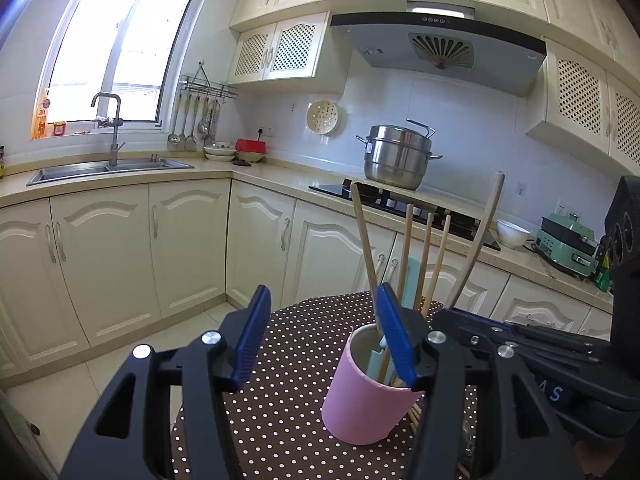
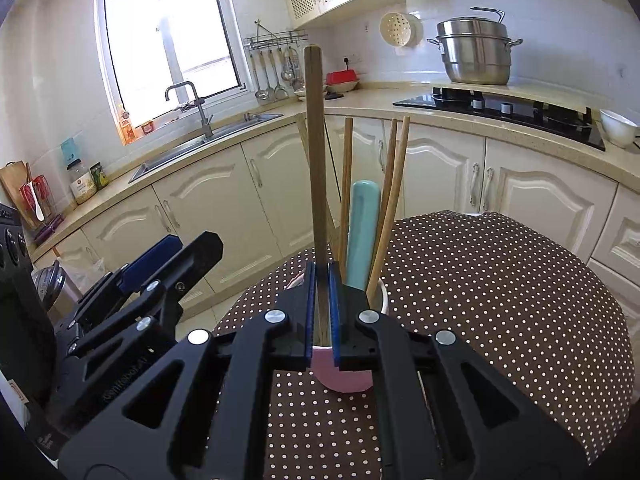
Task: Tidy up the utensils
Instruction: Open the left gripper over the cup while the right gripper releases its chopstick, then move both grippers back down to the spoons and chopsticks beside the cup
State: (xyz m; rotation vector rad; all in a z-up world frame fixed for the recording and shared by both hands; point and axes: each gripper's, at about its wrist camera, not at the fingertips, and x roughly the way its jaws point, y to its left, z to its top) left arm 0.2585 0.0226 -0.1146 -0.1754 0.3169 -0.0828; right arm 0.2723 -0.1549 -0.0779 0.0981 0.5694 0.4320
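A pink cup (image 1: 360, 408) stands on the brown polka-dot tablecloth (image 1: 288, 400). It holds several wooden sticks (image 1: 405, 248) and a pale teal handle (image 2: 362, 232). My right gripper (image 2: 321, 276) is shut on a darker wooden utensil handle (image 2: 314, 140), which stands upright in the cup (image 2: 344, 380). In the left wrist view that handle (image 1: 482, 236) leans to the right, and the right gripper (image 1: 520, 340) reaches in from the right. My left gripper (image 1: 323, 292) is open. Its right pad (image 1: 394, 336) is over the cup's mouth and its left pad (image 1: 252, 340) is well clear of the cup.
A few loose wooden sticks (image 1: 416, 416) lie on the cloth by the cup. Beyond the table, cream cabinets run under a counter (image 2: 360, 108) with a sink (image 2: 208, 144), a black hob (image 2: 500, 112), a steel pot (image 2: 474, 52) and a white bowl (image 2: 618, 128).
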